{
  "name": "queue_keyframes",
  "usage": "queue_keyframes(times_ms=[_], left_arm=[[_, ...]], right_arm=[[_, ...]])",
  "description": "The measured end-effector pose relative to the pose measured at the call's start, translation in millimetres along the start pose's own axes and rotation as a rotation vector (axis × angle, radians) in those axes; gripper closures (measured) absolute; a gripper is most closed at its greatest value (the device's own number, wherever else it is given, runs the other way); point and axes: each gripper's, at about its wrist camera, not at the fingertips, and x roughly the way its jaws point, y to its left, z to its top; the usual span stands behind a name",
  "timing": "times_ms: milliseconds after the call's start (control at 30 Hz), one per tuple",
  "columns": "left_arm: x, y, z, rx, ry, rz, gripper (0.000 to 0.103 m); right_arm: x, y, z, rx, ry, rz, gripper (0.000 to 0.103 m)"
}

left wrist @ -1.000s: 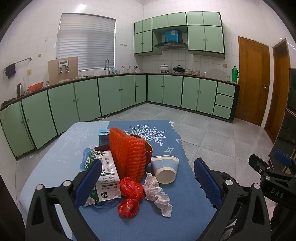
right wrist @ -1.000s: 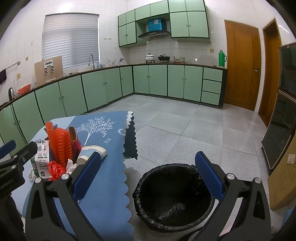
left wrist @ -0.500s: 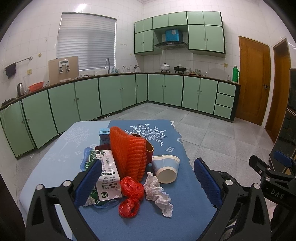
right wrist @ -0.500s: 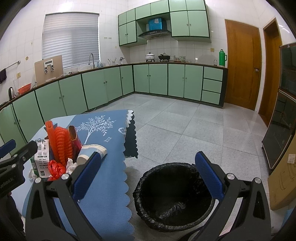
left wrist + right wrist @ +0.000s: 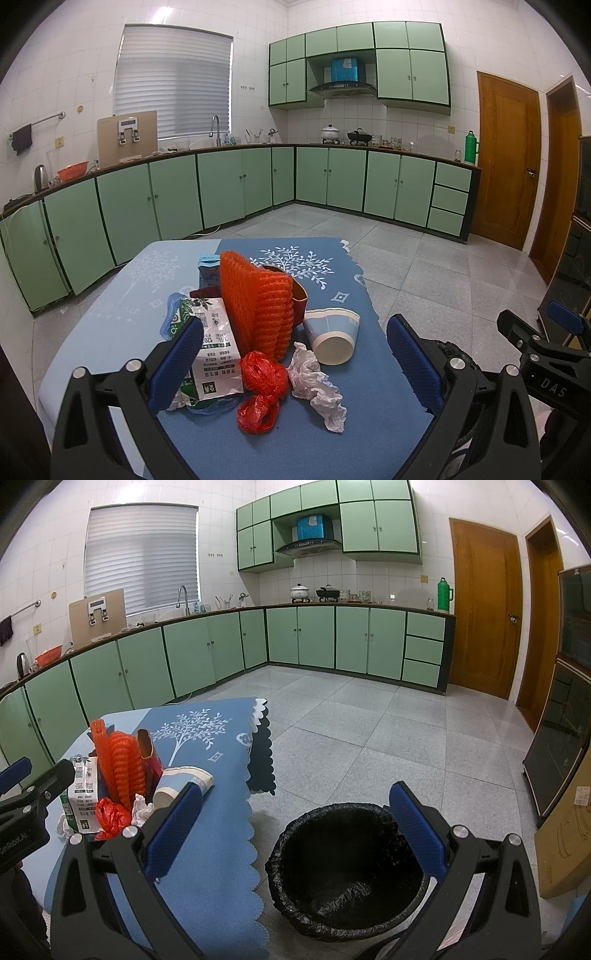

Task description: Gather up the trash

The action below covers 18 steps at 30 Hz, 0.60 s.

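A heap of trash lies on the blue tablecloth (image 5: 221, 435): an orange foam net (image 5: 255, 306), a white and green carton (image 5: 216, 350), a red plastic bag (image 5: 263, 391), crumpled white tissue (image 5: 317, 384) and a tipped paper cup (image 5: 332, 334). My left gripper (image 5: 295, 363) is open, hovering just short of the heap with nothing between its fingers. In the right wrist view, my right gripper (image 5: 293, 834) is open above a bin with a black liner (image 5: 343, 871) on the floor, right of the table. The same heap, with the orange foam net (image 5: 120, 764), sits to its left.
The table (image 5: 110, 321) ends in a scalloped cloth edge (image 5: 255, 849) close to the bin. Green cabinets (image 5: 221, 192) run along the far walls. Wooden doors (image 5: 484, 616) stand at right, a cardboard box (image 5: 565, 842) at the far right. Grey tiled floor (image 5: 369, 731) lies beyond.
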Motion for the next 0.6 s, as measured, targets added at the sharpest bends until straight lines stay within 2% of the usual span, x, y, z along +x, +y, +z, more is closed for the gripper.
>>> queue_keyframes(times_ms=[600], left_arm=[[0.1, -0.4, 0.5, 0.000, 0.002, 0.000, 0.006]], right_arm=[[-0.2, -0.7, 0.6, 0.000, 0.001, 0.001, 0.005]])
